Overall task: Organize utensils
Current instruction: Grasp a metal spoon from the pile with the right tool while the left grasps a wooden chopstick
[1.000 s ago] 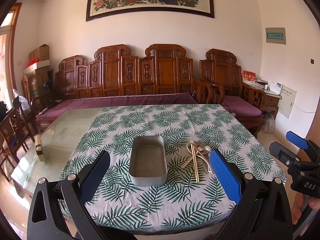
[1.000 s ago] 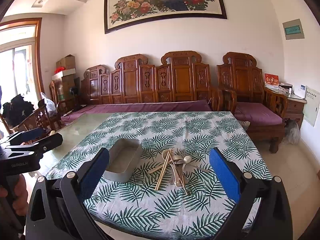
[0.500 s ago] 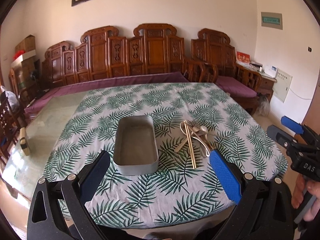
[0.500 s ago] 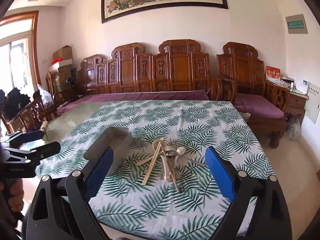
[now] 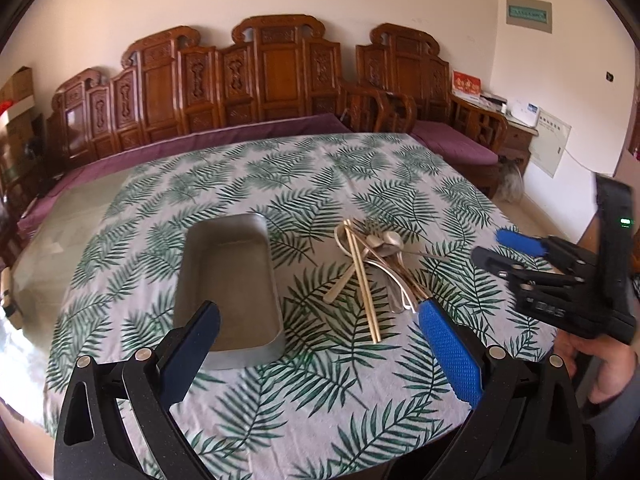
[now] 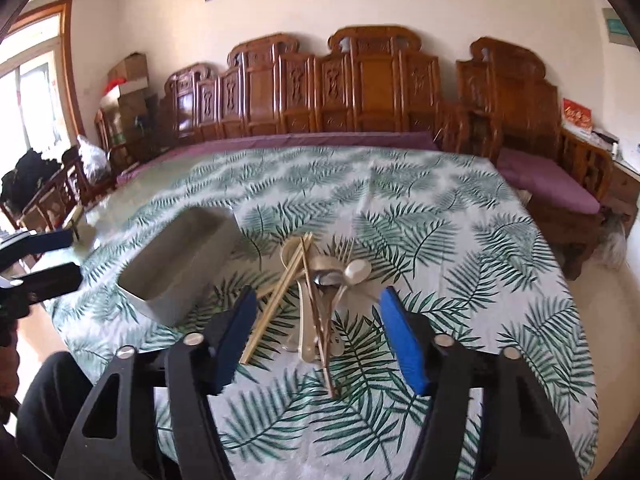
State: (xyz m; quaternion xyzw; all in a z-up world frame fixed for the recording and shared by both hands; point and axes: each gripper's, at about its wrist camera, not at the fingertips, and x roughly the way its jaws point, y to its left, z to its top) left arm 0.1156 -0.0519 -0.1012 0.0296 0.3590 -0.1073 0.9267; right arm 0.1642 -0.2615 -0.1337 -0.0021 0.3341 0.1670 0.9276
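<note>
On the table (image 5: 460,168), spread with a palm-leaf cloth, a heap of utensils (image 5: 376,264) is seen lying just beside a grey metal tray (image 5: 228,280). The heap is made up of a pair of pale chopsticks (image 5: 362,280), several metal spoons (image 5: 386,242) and what appears to be a fork; the pieces are crossed over one another and none is sorted. The tray is shown empty in the left wrist view, so the task is judged to be barely begun: every piece is yet to be lifted and laid in the tray.

The left claw (image 5: 316,340) is held wide open above the near edge of the table, with the tray's near end and the chopstick ends between its fingers; nothing is gripped or touched. The right claw (image 6: 318,330) is also spread wide, somewhat less so, and is aimed straight at the heap, whose handles lie between its blue pads (image 6: 404,344). No contact with the utensils can be made out, and nothing is held. A first pick from the heap is judged the likely next step.
</note>
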